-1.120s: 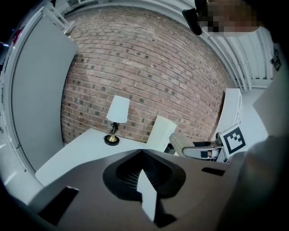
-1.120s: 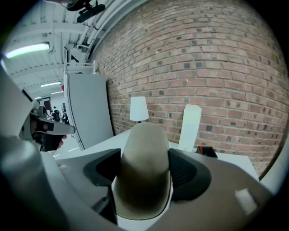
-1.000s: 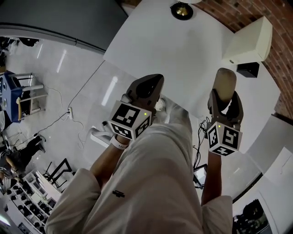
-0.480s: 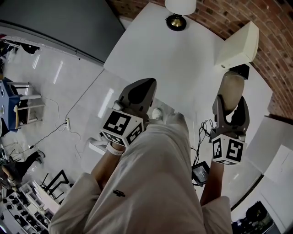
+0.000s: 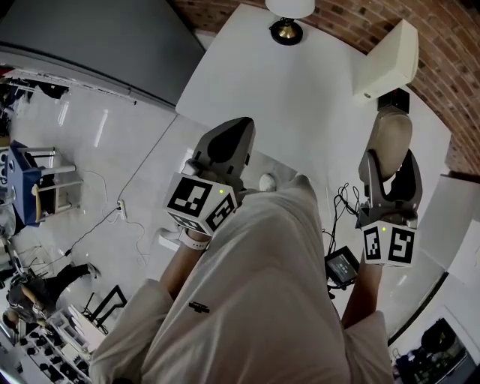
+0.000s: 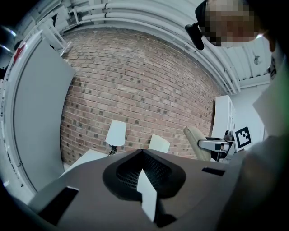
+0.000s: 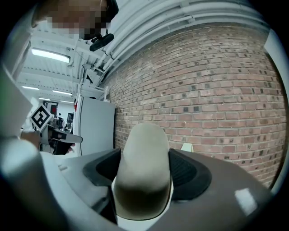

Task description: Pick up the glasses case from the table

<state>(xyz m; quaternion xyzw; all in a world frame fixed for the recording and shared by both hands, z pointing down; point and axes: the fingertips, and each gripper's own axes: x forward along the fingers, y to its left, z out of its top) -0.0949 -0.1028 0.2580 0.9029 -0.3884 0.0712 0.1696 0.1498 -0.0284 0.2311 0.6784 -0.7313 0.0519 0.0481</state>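
The beige glasses case (image 5: 391,131) is held upright in the air, and my right gripper (image 5: 390,163) is shut on its lower half. In the right gripper view the case (image 7: 143,180) fills the middle between the jaws of the right gripper (image 7: 144,153), with its rounded end pointing away. My left gripper (image 5: 227,139) hangs over the near edge of the white table (image 5: 300,90), shut with nothing in it. The left gripper view shows that left gripper (image 6: 143,154) with its jaws together, and the case (image 6: 195,142) off to the right.
A table lamp (image 5: 286,22) stands at the table's far end and a white box (image 5: 386,49) at its far right by the brick wall. A black device (image 5: 343,264) and cables lie on the floor. The person's trouser leg (image 5: 270,285) fills the foreground.
The right gripper, still shut on the case, has drifted a little to the right and away from the left one. The left gripper has barely moved.
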